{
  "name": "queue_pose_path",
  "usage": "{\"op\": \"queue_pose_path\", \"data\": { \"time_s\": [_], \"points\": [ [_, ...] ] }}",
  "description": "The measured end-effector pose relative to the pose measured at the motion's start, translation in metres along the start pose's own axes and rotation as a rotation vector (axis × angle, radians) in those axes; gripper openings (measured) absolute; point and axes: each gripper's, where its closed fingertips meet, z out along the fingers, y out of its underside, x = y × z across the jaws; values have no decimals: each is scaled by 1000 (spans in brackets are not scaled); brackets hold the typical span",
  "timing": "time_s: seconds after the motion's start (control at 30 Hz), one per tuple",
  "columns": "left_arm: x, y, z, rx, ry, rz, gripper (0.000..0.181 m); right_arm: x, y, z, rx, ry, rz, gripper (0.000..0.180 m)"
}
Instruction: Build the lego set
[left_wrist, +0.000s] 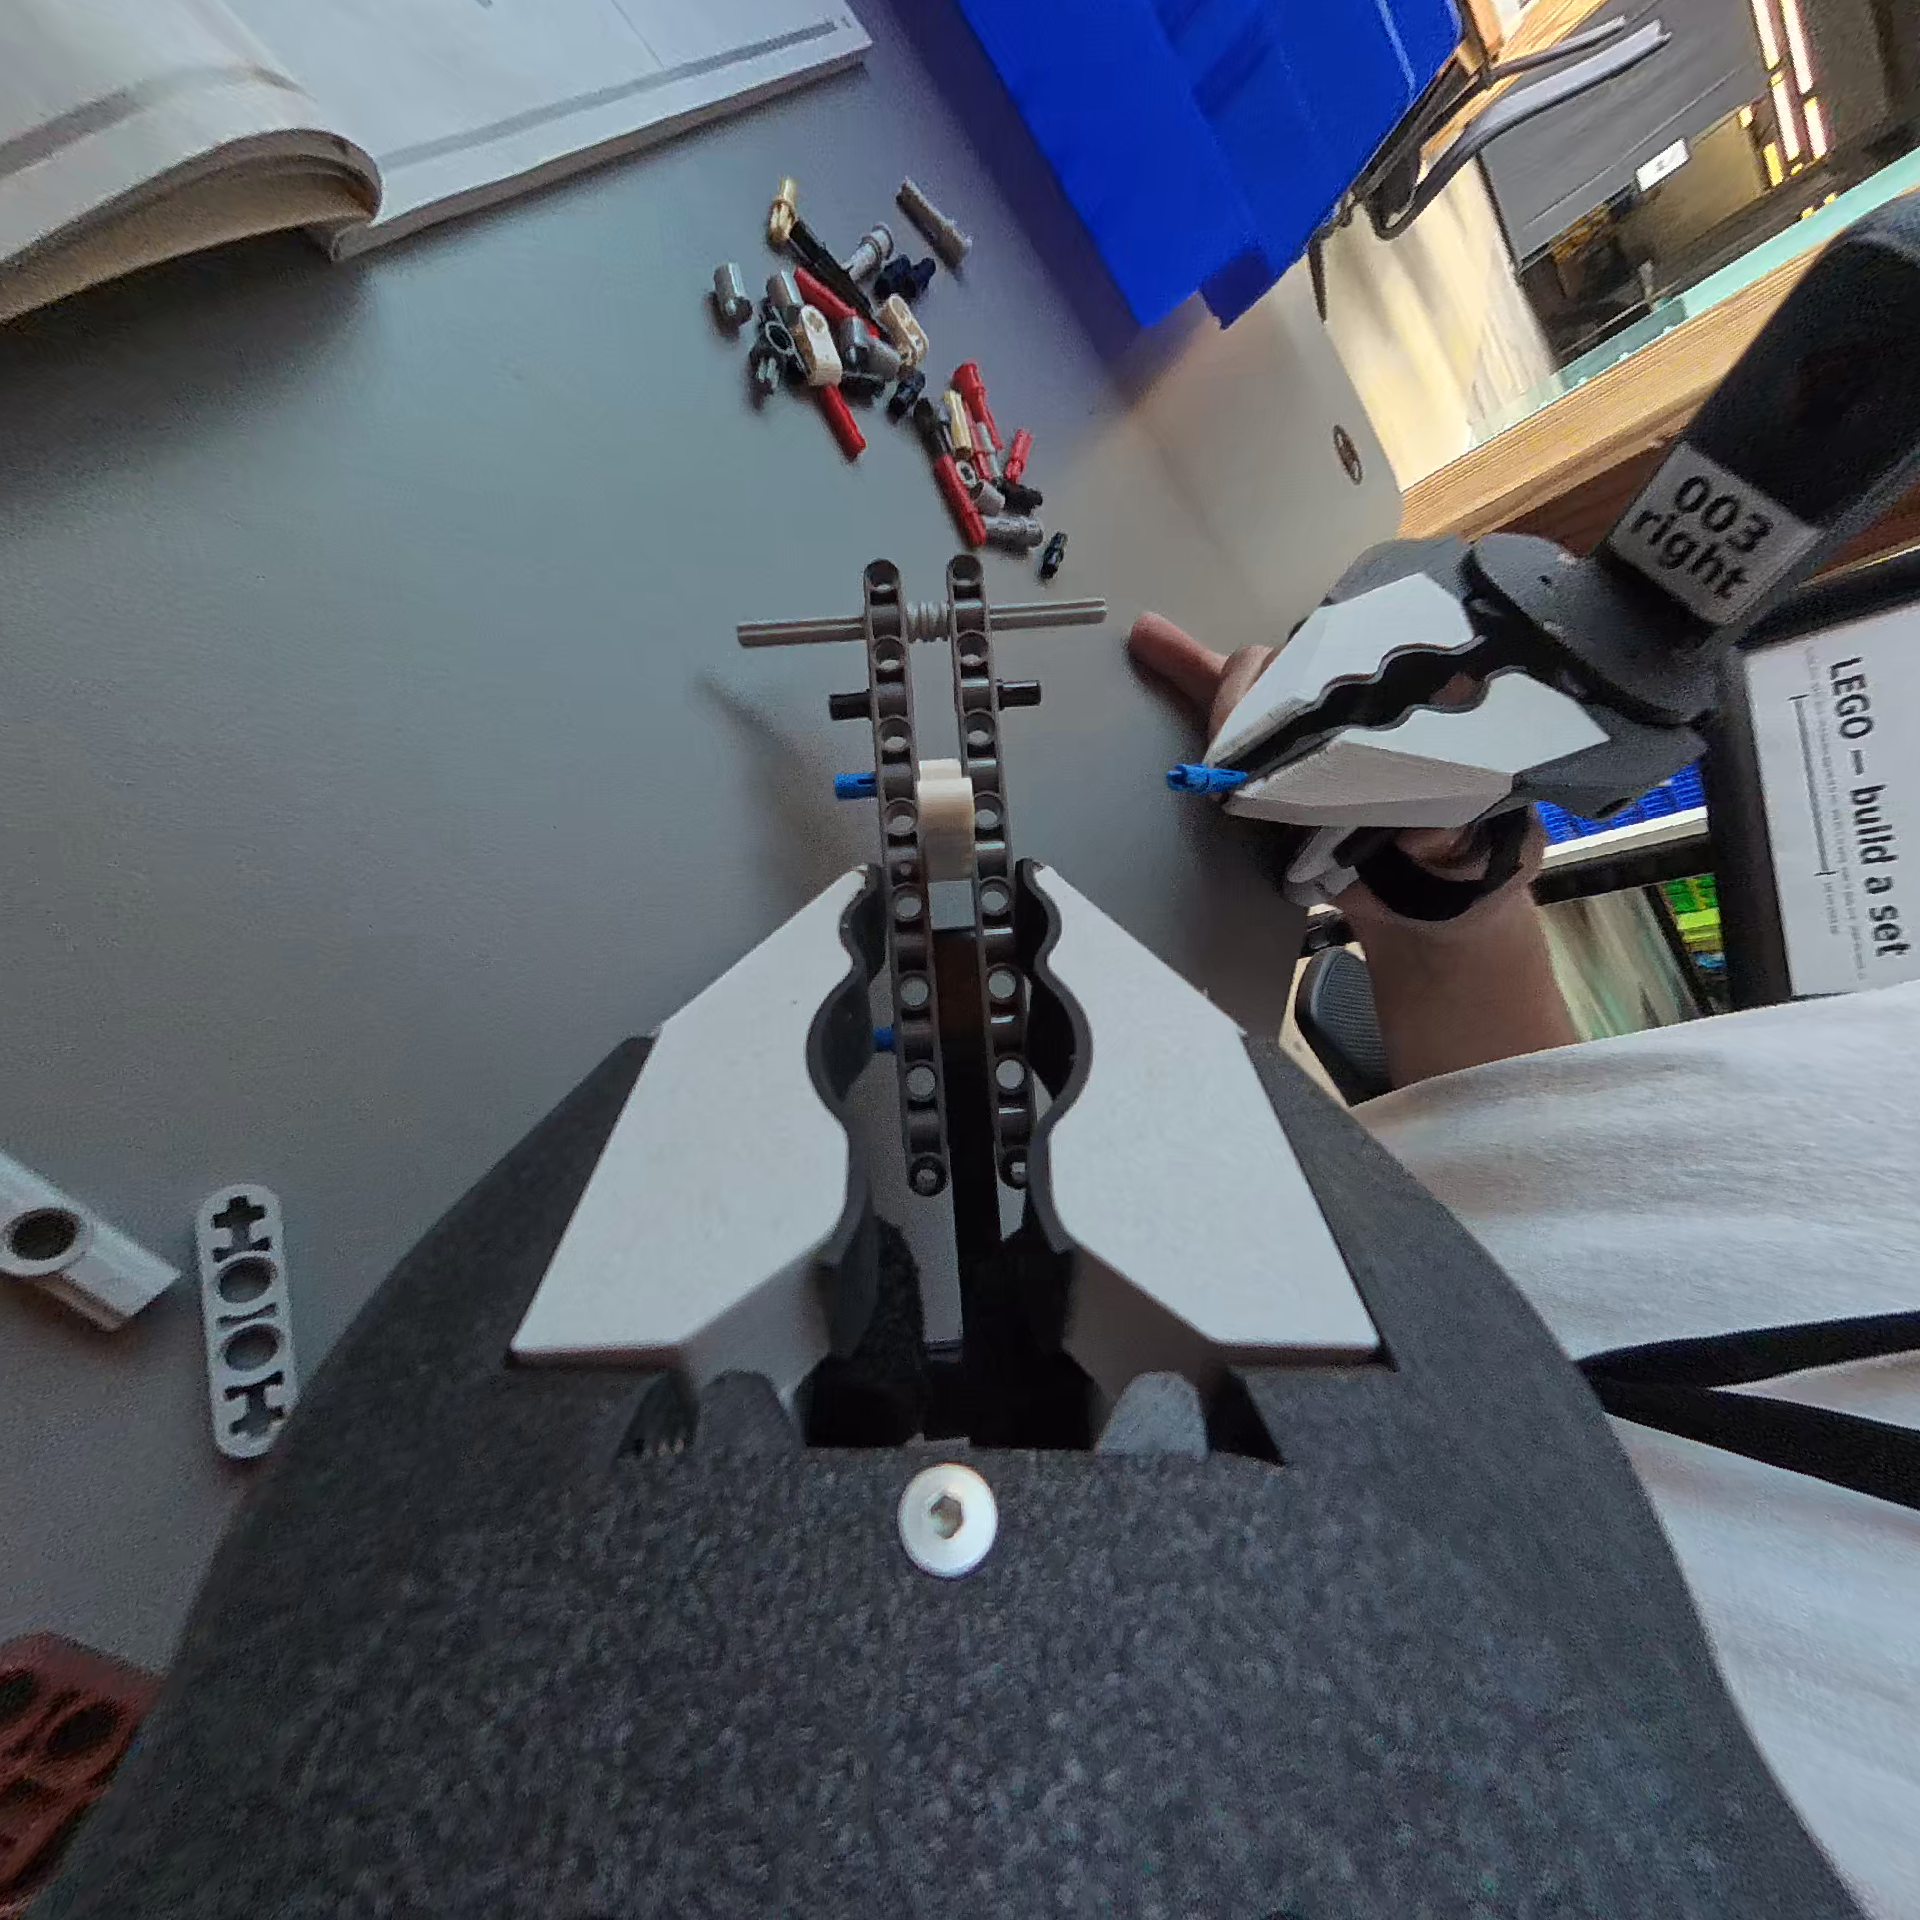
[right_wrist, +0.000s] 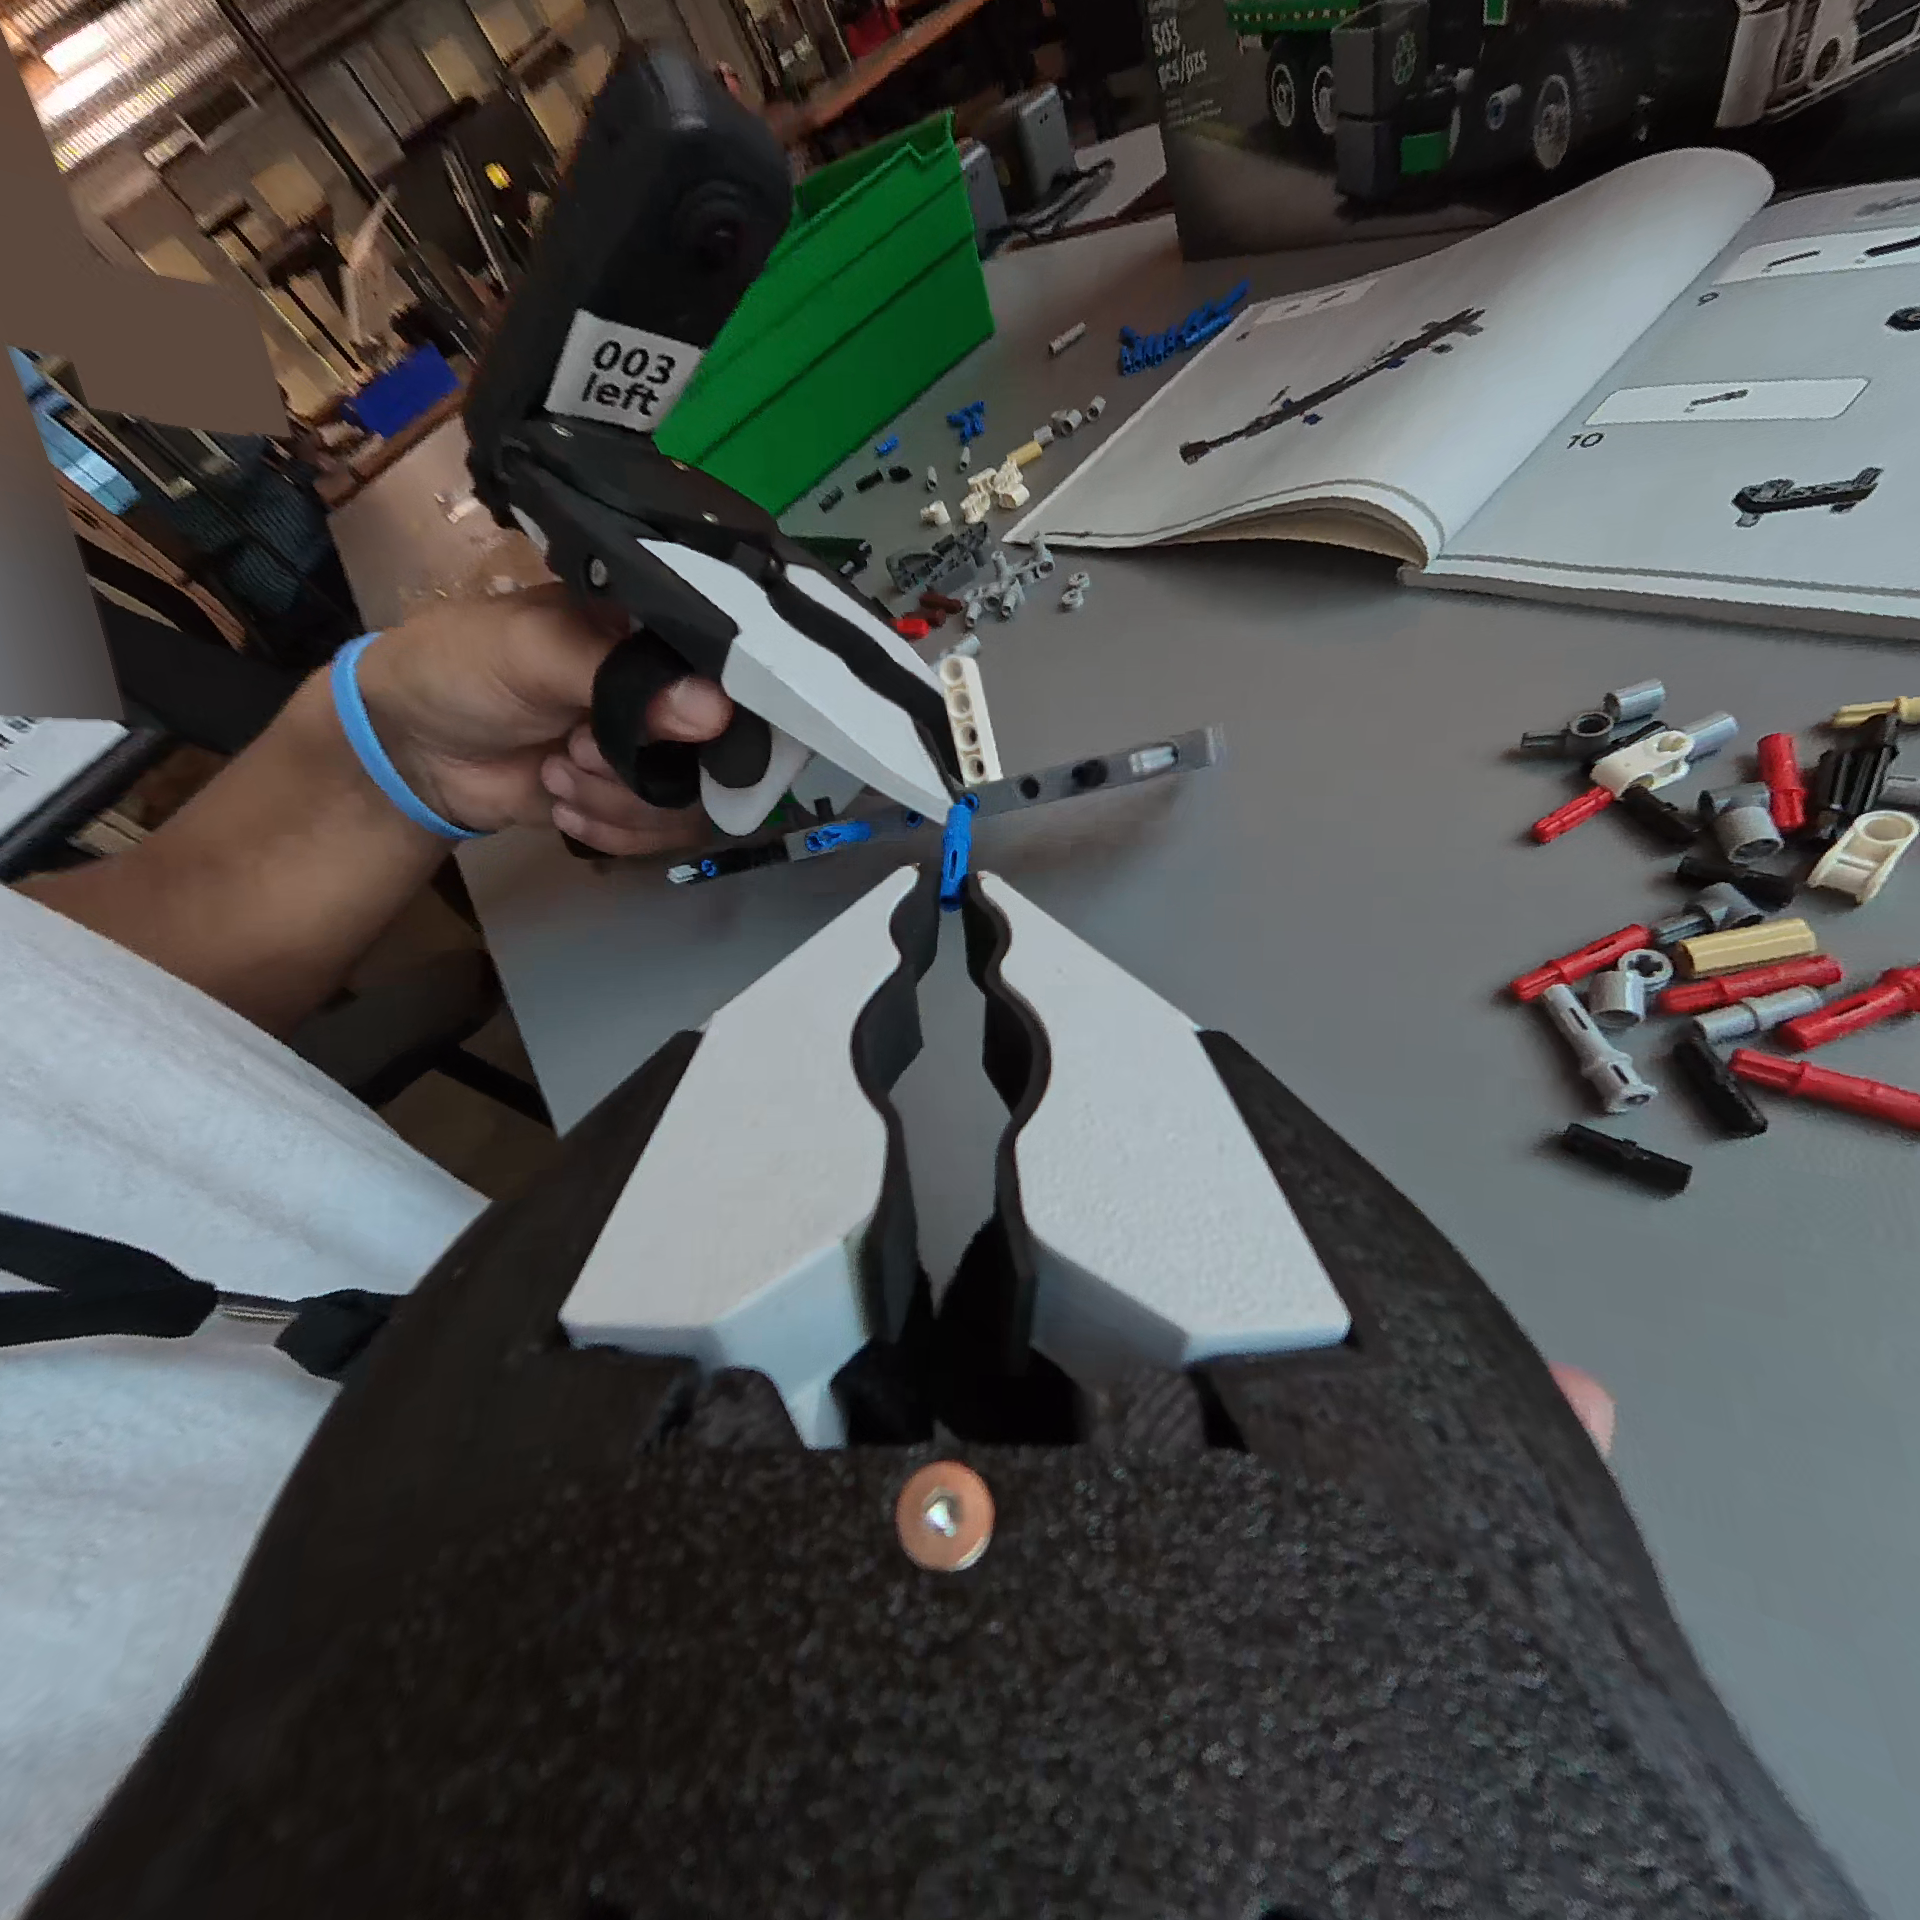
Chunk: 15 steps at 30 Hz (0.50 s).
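My left gripper (left_wrist: 948, 878) is shut on a dark grey beam assembly (left_wrist: 940, 831): two long holed beams with a grey axle across the far end, black and blue pins at the sides, and a white piece between them. My right gripper (right_wrist: 943, 883) is shut on a small blue pin (right_wrist: 954, 847), held close to the right side of the assembly. In the left wrist view the right gripper (left_wrist: 1231, 784) and its blue pin (left_wrist: 1200, 777) sit a little to the right of the beams. The right wrist view shows the left gripper (right_wrist: 951, 795) holding the assembly (right_wrist: 1039, 784) level above the table.
A pile of loose red, grey, black and tan pins (left_wrist: 894, 343) lies on the grey table beyond the assembly, also in the right wrist view (right_wrist: 1745, 935). An open instruction book (right_wrist: 1507, 416), a green bin (right_wrist: 842, 312), a blue bin (left_wrist: 1195, 135) and a grey holed plate (left_wrist: 244, 1320) are around.
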Motion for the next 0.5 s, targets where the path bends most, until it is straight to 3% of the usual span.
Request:
{"op": "queue_pose_path", "data": {
  "time_s": [0.03,0.17,0.37,0.5],
  "points": [
    [2,-3,-2,12,22,-19,23,-2,-3,-4,30,-36,28,3],
    [7,-12,-8,25,94,-76,23,-3,-16,-18,138,-108,101,3],
    [16,-22,-11,48,197,-177,23,-11,-11,-17,116,-128,72,3],
    [13,-19,-10,43,180,-189,23,-11,-13,-19,131,-135,83,3]
  ]
}}
